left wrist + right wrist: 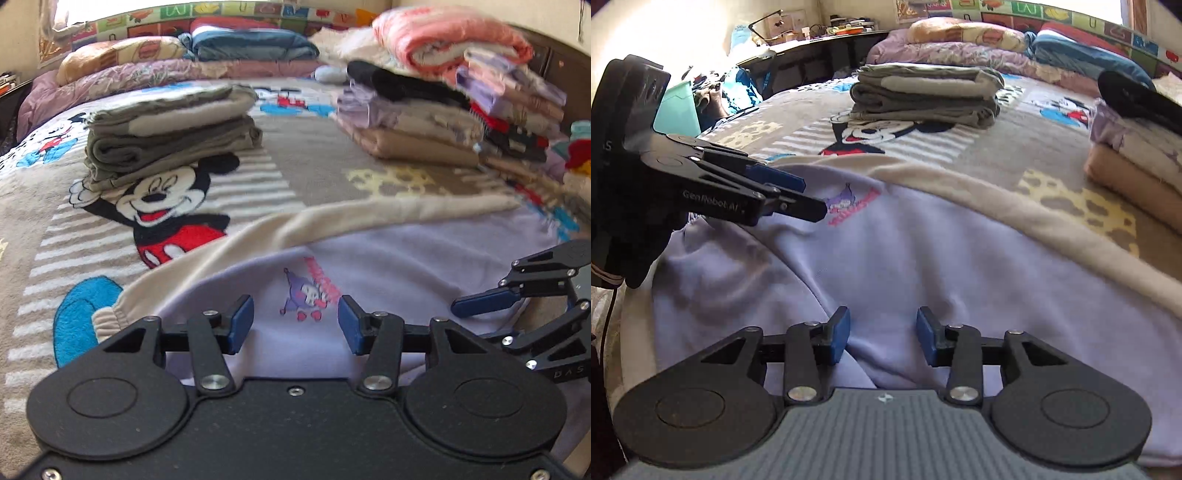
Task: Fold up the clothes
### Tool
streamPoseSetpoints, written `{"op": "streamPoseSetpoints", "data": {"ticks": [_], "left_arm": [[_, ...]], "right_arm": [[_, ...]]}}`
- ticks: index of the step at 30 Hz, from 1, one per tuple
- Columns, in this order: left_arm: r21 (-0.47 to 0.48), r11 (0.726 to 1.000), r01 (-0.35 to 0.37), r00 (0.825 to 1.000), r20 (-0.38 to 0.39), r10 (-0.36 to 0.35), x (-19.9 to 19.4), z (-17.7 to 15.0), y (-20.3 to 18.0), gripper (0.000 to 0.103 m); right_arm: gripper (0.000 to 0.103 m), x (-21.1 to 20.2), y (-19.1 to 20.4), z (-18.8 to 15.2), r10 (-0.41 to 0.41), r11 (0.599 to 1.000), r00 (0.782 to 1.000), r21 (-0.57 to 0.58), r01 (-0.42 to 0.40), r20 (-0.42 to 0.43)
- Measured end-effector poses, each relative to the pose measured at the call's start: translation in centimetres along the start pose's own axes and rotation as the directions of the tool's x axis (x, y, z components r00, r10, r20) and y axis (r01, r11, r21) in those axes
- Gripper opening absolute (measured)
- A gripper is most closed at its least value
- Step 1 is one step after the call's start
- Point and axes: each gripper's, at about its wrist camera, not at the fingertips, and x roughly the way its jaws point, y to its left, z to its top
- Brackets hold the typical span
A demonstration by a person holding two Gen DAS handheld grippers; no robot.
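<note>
Left wrist view looks across a bed covered by a cartoon-mouse blanket point(177, 206), where a lavender sweatshirt point(388, 258) lies spread flat with a small purple character print point(308, 295) on its chest. Its cream sleeve point(258, 236) stretches out along the far edge, ending in a gathered cuff point(109, 319) at the near left. The left gripper point(295, 323) hovers just over the print with its blue pads spread apart, holding nothing. To its right, the right gripper point(480, 302) reaches in from the side, low over the lavender cloth.

From the right wrist view, the right gripper point(882, 334) sits released above a soft ridge in the sweatshirt's fabric point(923, 258), jaws apart and empty. The left gripper point(809, 195) shows at the left, its tips beside the print point(851, 206).

A stack of folded grey clothes point(170, 133) rests farther up the bed on the left, well apart from the sweatshirt. A taller, untidier pile of folded garments point(443, 110) stands at the right, topped by a pink blanket point(443, 40). Pillows and bedding point(166, 62) line the headboard end.
</note>
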Motion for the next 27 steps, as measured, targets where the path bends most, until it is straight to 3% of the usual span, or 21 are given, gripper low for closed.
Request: {"op": "streamPoseSetpoints", "data": {"ticks": [3,5,7,10,12,17,20,21,23,25,27], "left_arm": [[0.020,1.000,-0.010,0.999,-0.032,0.010,0.5,-0.2,-0.2,0.051],[0.002,0.999,0.032,0.999,0.003,-0.032,0.0,-0.1,0.1,0.051],[0.020,0.998,0.066,0.998,0.021,-0.067,-0.1,0.0,-0.4,0.051],[0.077,0.996,0.043,0.999,-0.005,-0.043,0.5,-0.2,-1.8,0.051],[0.059,0.997,0.051,0.999,-0.002,-0.051,0.4,-0.1,-1.4,0.051],[0.023,0.998,0.060,0.998,0.014,-0.061,0.3,0.0,-0.9,0.051],[0.022,0.996,0.088,0.995,0.038,-0.089,0.0,0.1,-1.2,0.051],[0.028,0.996,0.088,0.996,0.030,-0.089,0.1,0.1,-1.3,0.051],[0.038,0.997,0.070,0.998,0.002,-0.070,0.6,-0.1,-1.5,0.052],[0.029,0.997,0.069,0.998,-0.005,-0.069,0.7,-0.1,-1.2,0.052],[0.020,0.997,0.076,0.997,-0.004,-0.076,0.7,-0.2,-1.0,0.052]], "right_arm": [[0.044,-1.6,-1.2,-0.2,0.037,0.995,0.998,0.093,-0.041,0.047],[0.048,-2.7,-2.2,-0.2,0.011,0.993,0.995,0.118,-0.023,0.104],[0.052,-2.8,-4.2,-0.5,-0.020,0.985,0.995,0.175,0.002,0.099],[0.047,-3.8,-8.1,-1.9,-0.084,0.955,0.992,0.291,0.053,0.094],[0.048,-5.7,-10.2,-2.7,-0.142,0.935,0.983,0.341,0.094,0.118],[0.053,-10.2,-14.7,-3.8,-0.332,0.899,0.929,0.354,0.259,0.163],[0.051,-9.8,-16.5,-3.4,-0.328,0.911,0.933,0.313,0.269,0.150],[0.051,-9.1,-17.2,-3.2,-0.352,0.907,0.929,0.288,0.308,0.112],[0.040,-7.6,-19.7,-3.7,-0.400,0.878,0.917,0.294,0.377,0.017],[0.035,-7.8,-21.3,-4.6,-0.384,0.878,0.923,0.321,0.355,0.030],[0.037,-7.9,-20.6,-3.9,-0.393,0.889,0.920,0.264,0.375,0.016]]}}
